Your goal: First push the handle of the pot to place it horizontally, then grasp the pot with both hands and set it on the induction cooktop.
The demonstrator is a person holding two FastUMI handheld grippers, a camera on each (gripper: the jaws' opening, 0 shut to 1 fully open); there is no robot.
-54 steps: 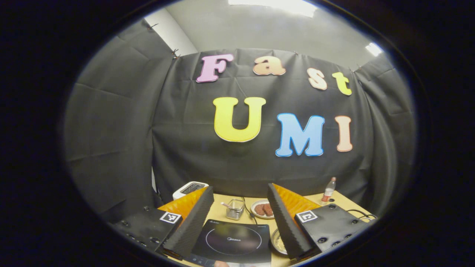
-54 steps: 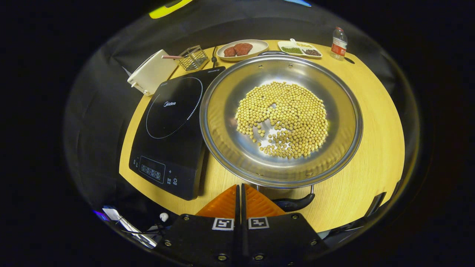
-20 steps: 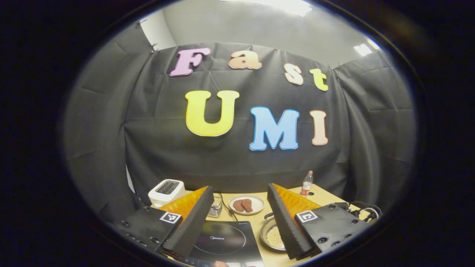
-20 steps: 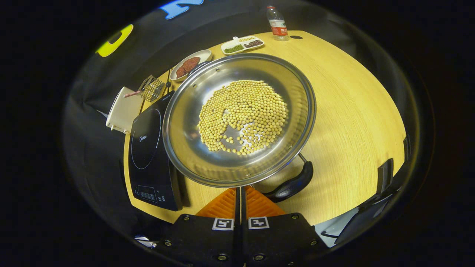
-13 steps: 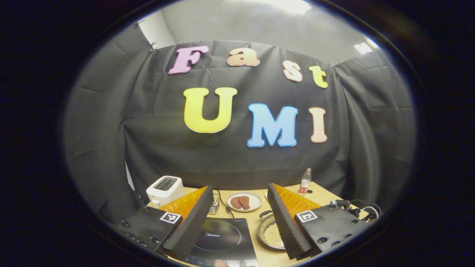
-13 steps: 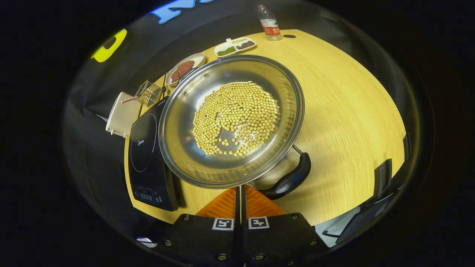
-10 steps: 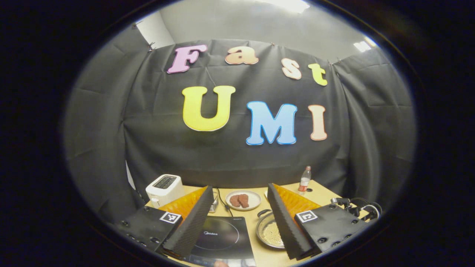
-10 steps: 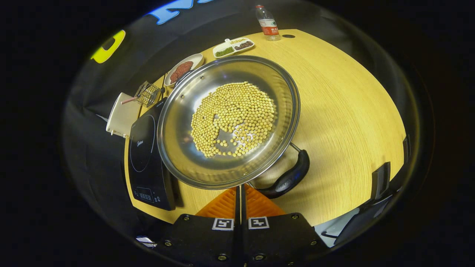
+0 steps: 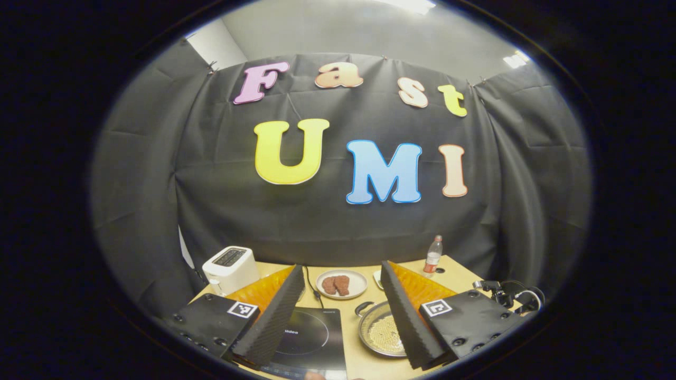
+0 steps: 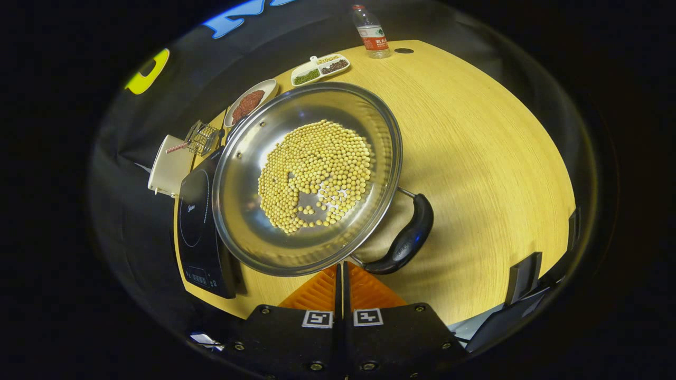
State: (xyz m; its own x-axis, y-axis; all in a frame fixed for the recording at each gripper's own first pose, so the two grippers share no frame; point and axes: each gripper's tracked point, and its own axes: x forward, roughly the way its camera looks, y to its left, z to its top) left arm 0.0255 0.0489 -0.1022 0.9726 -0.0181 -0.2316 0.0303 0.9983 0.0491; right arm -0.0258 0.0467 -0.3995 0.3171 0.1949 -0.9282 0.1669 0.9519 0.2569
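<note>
Crowding cooktop [image 10: 198, 221] edge: pot [image 10: 306, 177] (rim overlapping)

The right claw [image 10: 340, 277], orange-fingered, has its two fingers pressed flat together with nothing between them, tips at the near rim of the wide stainless-steel pot [image 10: 248, 221], just beside its curved black handle [image 10: 404, 240]. Yellow soybeans [image 10: 314, 171] cover the pot's bottom. The pot sits on the pale wooden surface [image 10: 486, 158], its left edge overlapping the black induction cooktop [image 10: 193, 221]. Farther back stand a white toaster [image 10: 168, 164], a plate of brown meat [image 10: 248, 101] and a clear plastic bottle [image 10: 371, 32]
</note>
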